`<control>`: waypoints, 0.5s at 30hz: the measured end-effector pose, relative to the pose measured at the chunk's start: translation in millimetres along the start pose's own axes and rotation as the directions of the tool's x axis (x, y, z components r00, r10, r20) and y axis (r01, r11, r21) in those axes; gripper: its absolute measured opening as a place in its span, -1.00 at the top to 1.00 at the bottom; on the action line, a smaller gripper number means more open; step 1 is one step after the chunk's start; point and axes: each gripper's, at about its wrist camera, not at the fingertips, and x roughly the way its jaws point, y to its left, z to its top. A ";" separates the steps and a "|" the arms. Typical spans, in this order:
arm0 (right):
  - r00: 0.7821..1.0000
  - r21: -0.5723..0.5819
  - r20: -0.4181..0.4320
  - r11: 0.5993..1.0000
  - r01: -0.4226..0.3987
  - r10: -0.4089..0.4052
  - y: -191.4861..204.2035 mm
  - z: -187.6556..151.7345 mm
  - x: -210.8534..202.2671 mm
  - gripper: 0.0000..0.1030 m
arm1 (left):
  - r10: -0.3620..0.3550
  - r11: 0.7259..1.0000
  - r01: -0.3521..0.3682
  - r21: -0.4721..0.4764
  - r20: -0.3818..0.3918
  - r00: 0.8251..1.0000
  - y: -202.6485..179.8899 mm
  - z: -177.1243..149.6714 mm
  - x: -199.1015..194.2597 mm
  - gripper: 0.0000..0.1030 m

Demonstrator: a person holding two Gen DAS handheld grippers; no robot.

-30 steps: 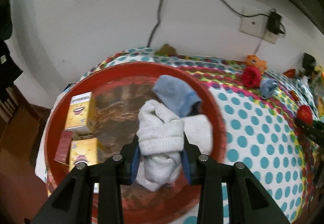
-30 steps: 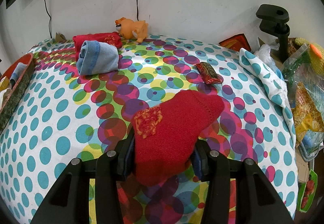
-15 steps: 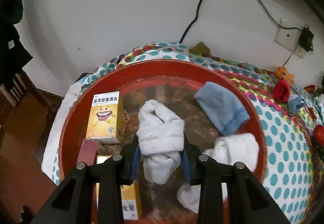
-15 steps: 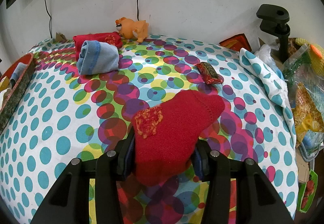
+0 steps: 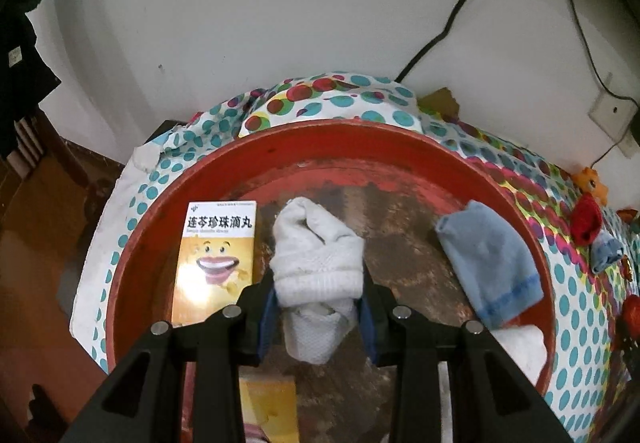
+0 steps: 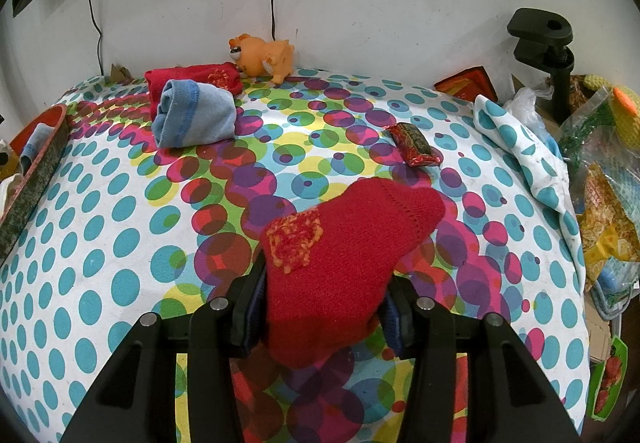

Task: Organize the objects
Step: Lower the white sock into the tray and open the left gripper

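In the left wrist view my left gripper point(image 5: 318, 307) is shut on a rolled white sock point(image 5: 316, 263), held over the round red tray point(image 5: 320, 131) just right of a yellow box point(image 5: 216, 259). A blue sock point(image 5: 488, 267) and another white sock point(image 5: 520, 343) lie in the tray's right half. In the right wrist view my right gripper point(image 6: 324, 307) is shut on a red sock point(image 6: 344, 263) with an orange patch, held above the dotted tablecloth point(image 6: 100, 243). A rolled blue sock point(image 6: 192, 115) and a second red sock point(image 6: 200, 77) lie at the far left of the table.
A second yellow box point(image 5: 268, 403) sits at the tray's near edge. An orange toy point(image 6: 264, 57) stands by the wall, and a red wrapper point(image 6: 416, 145) lies mid-table. A black clamp point(image 6: 544, 51) and plastic bags point(image 6: 600, 183) crowd the right edge. The tray's edge point(image 6: 36, 159) shows at far left.
My left gripper has carried the white sock leftward across the tray to beside the yellow box; the blue and other white sock now sit off to the right. The right gripper stays put.
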 end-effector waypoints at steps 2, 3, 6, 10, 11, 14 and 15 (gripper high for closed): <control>1.000 -0.002 -0.001 1.000 0.000 0.000 1.3 -0.3 0.2 0.07 | 0.003 1.000 -0.003 0.007 -0.006 1.000 0.7 2.9 5.6 0.32; 1.000 -0.003 -0.001 1.000 0.000 0.000 1.9 -0.4 0.2 0.07 | 0.012 1.000 -0.012 0.015 -0.004 1.000 0.2 4.3 8.4 0.32; 1.000 -0.004 -0.002 1.000 0.002 -0.002 2.8 -0.6 0.2 0.06 | 0.002 1.000 -0.001 0.016 -0.016 1.000 0.6 8.6 16.8 0.32; 1.000 -0.006 -0.002 1.000 0.003 -0.003 4.0 -1.0 0.2 0.05 | 0.008 1.000 -0.008 0.007 -0.026 1.000 2.6 15.9 28.5 0.32; 1.000 -0.006 -0.002 1.000 0.003 -0.003 4.5 -1.1 0.2 0.05 | 0.014 1.000 -0.014 0.003 -0.026 1.000 3.4 17.6 31.5 0.32; 1.000 -0.005 -0.002 1.000 0.002 -0.002 4.2 -0.8 0.3 0.05 | 0.015 1.000 -0.015 -0.007 -0.038 0.999 5.5 20.3 38.5 0.30; 1.000 -0.005 -0.002 1.000 0.003 -0.003 4.5 -0.8 0.2 0.05 | 0.020 1.000 -0.020 -0.006 -0.040 0.999 5.7 20.4 40.1 0.29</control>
